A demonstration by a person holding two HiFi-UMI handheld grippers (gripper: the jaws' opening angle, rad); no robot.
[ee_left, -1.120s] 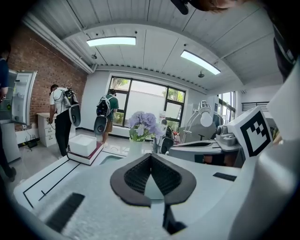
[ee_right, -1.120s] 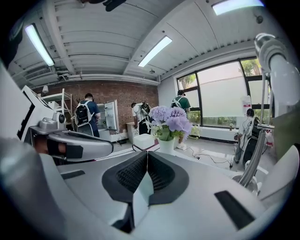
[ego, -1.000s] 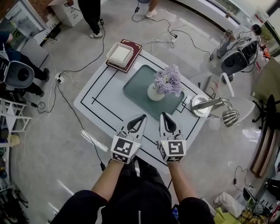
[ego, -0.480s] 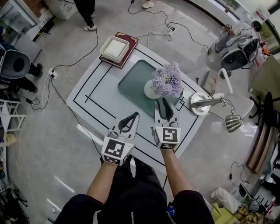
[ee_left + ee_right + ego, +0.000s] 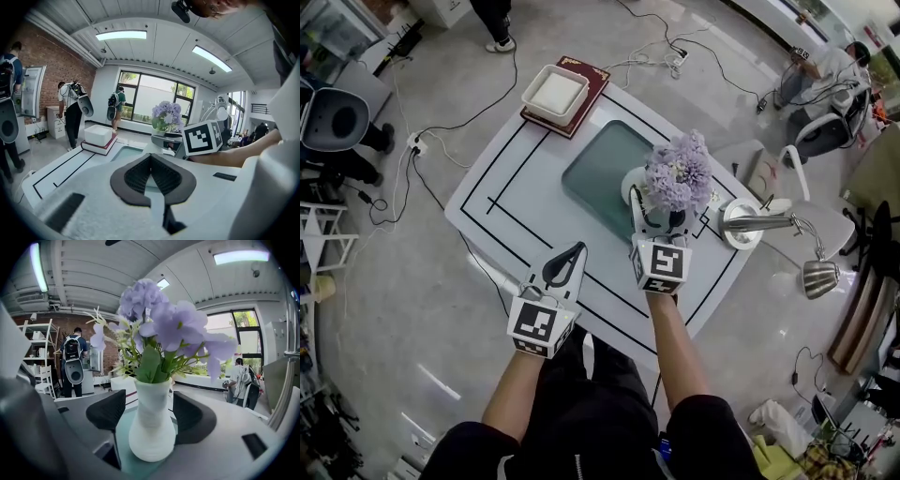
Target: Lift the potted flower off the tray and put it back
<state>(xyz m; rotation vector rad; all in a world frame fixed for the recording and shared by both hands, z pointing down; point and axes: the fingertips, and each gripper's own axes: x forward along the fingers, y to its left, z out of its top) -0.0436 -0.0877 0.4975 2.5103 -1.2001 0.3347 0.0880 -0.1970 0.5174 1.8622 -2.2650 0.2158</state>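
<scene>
Straddling potted flower (image 5: 151,427), outstretched right claw (image 5: 652,219) just spread apart; left claw (image 5: 575,251) pressed together.

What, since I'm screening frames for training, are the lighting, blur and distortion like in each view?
Head view: even light, soft shadows, table crisp. Right gripper view: strong fisheye with black corners; potted flower close and sharp, ceiling lamp blown out. Left gripper view: same fisheye; window bright but readable, nearest foreground slightly soft.
</scene>
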